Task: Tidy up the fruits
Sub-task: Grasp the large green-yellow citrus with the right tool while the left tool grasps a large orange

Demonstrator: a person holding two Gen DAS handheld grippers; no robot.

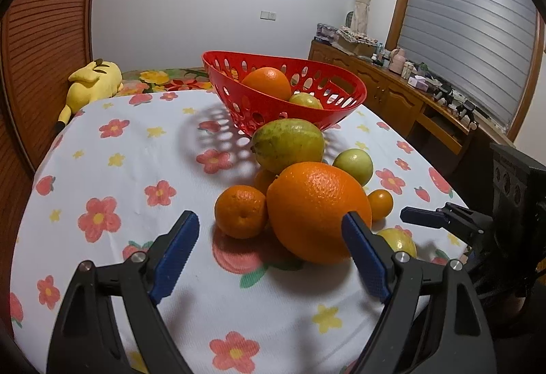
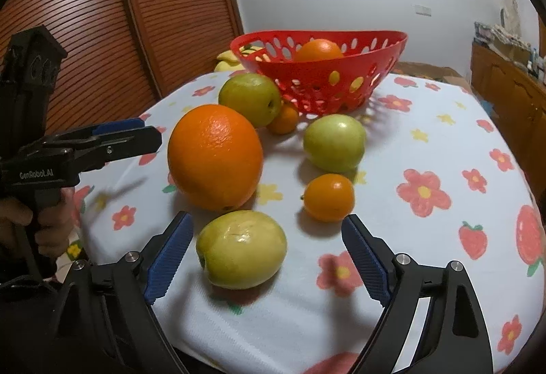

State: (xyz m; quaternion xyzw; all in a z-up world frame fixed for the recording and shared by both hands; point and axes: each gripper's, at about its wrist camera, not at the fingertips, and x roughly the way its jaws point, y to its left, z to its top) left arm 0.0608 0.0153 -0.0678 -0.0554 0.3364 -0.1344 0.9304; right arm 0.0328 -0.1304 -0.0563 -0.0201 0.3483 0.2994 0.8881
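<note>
Seven loose fruits clustered at frame centre on the flowered tablecloth (image 2: 443, 141), just below the red basket (image 2: 341, 90) at upper centre, presumably waiting to join the orange (image 1: 268, 82) and green fruit already inside. Left gripper (image 1: 271, 227) low in the left wrist view, jaws wide, nothing gripped, aimed downward at the small orange (image 1: 240, 211) and the big orange (image 1: 317, 210). Right gripper (image 2: 268, 234) likewise angled down, jaws wide around the yellow-green fruit (image 2: 240, 249) without visibly touching it, probably the next pick. Hand (image 2: 54, 217) on the left gripper's handle at left edge.
</note>
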